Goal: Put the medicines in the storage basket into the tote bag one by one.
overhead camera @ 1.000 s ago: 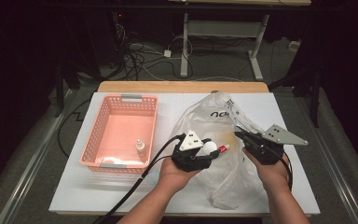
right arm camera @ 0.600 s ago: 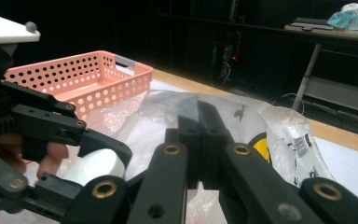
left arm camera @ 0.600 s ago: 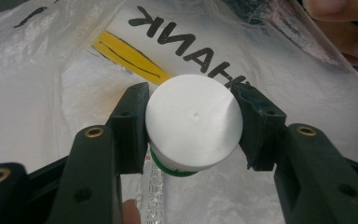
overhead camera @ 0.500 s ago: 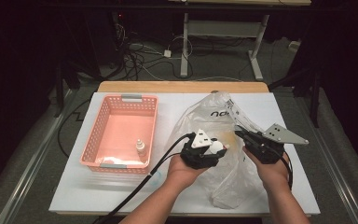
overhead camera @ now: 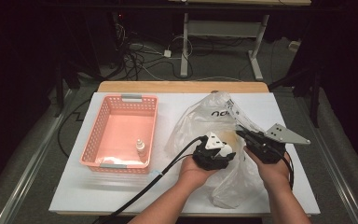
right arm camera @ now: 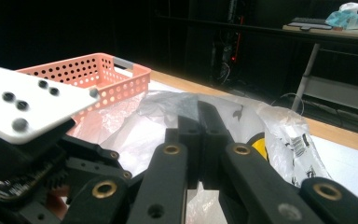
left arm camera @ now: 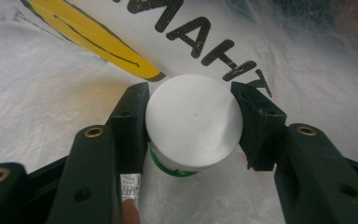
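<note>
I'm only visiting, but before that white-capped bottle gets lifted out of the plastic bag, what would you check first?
1. Left gripper jaws on both sides of the white-capped bottle: ok.
2. Grip firm enough to lift: cannot tell.
3. Right gripper pinching the plastic bag edge, jaws together: ok.
4. Bag mouth wide enough for the bottle to pass: cannot tell.
5. Free room in the pink basket beside the small bottle: ok.
</note>
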